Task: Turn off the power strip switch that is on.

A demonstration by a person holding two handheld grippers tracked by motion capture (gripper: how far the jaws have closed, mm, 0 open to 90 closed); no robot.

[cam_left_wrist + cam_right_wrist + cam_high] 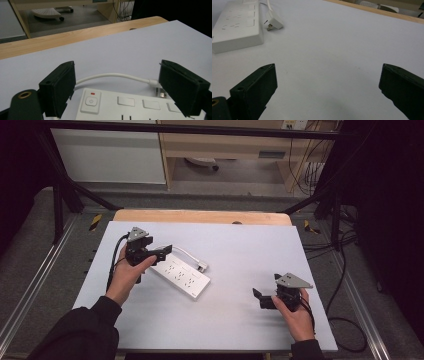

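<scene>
The power strip lies flat and slantwise on the bench, left of the middle, its white cord curling round to the plug just beside it. The left tool hovers at the strip's switch end, jaws wide to either side of that end (not pressing on it). The right tool sits well apart over bare bench, jaws wide, nothing between them.
</scene>
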